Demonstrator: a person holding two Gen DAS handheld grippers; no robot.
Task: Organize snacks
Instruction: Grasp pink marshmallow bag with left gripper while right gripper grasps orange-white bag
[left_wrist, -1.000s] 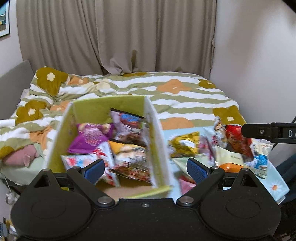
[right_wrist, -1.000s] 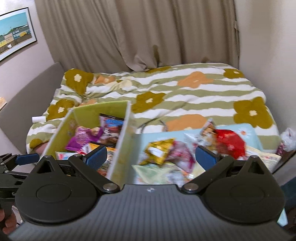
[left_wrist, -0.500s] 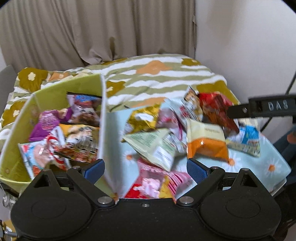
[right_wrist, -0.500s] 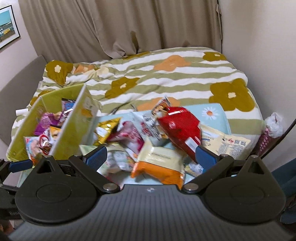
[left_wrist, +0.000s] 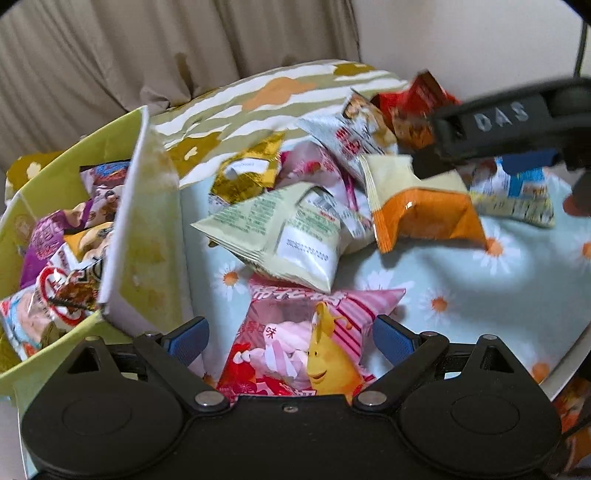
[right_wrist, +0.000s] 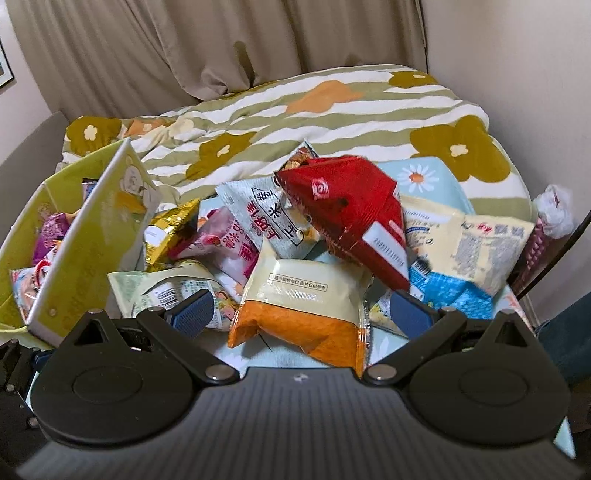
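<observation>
Both grippers have swung away from the green cardboard box (left_wrist: 144, 236) toward the loose snack pile.

Left gripper (left_wrist: 290, 341) gapes empty astride the pink striped cartoon packet (left_wrist: 306, 343); right gripper (right_wrist: 301, 315), equally wide and empty, brackets the cream-and-orange pouch (right_wrist: 303, 306). Reaching step; next, descend, pinch, carry each boxward.

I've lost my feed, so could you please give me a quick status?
Both grippers open, empty. Left over pink bag; right over orange bag. Box part-filled.
</observation>
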